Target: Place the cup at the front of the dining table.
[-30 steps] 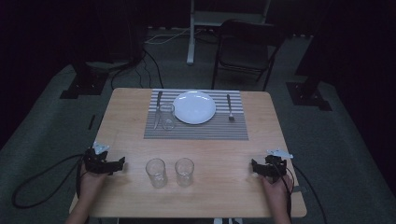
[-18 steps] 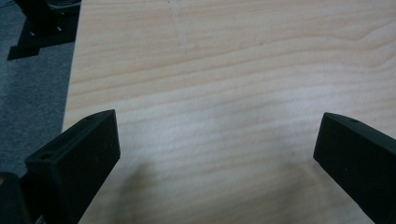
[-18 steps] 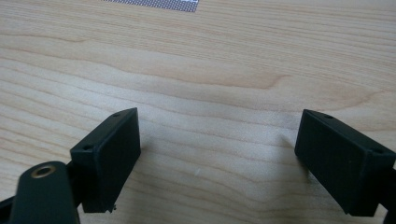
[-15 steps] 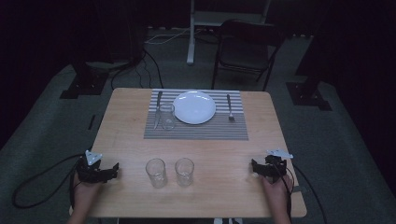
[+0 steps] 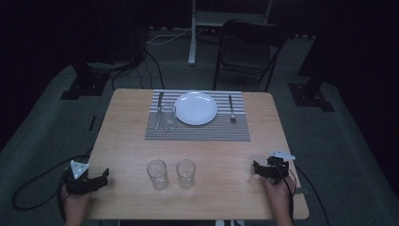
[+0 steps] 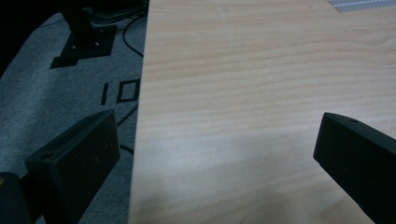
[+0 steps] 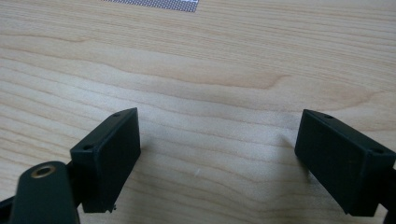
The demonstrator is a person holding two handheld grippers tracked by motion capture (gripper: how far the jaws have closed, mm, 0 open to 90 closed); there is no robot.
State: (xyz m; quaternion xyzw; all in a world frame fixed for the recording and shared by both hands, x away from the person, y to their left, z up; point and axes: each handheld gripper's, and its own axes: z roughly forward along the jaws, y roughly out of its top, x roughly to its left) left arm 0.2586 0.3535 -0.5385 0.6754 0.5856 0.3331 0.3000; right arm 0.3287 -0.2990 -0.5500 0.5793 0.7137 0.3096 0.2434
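Standing side by side near the front edge of the tabletop (image 5: 127, 141), two clear glasses, left glass (image 5: 157, 174) and right glass (image 5: 186, 173), are the nearest things to both grippers, so likely the next pick. Both upright, mouths up, apart from each other by a small gap, no contact. Plain cylindrical tumblers, smooth transparent walls, thick bases; look slippery and rigid, so the grip wants to be square across the wall.

Left gripper (image 5: 104, 175) sits at the front-left corner, jaws wide apart, nothing between them; in the left gripper view one jaw hangs past the table edge over the grey carpet (image 6: 56, 107). Right gripper (image 5: 256, 168) rests low at the front-right, jaws also spread wide and empty, pointing inward toward the glasses; right gripper view shows bare wood grain between the jaws. Jaws are matte black blocks with flat faces. Both grippers well apart from the glasses: reads as a parked, ready pose.

Further back, a striped grey woven placemat (image 5: 197, 129) holds a place setting: a third glass (image 5: 167, 117) at its left, white round plate (image 5: 196, 108) glossy in the centre, a knife (image 5: 159, 102) left of it, a fork (image 5: 231, 108) right. Tabletop is light wood laminate, smooth. Folding chair (image 5: 247, 47) behind, dark.
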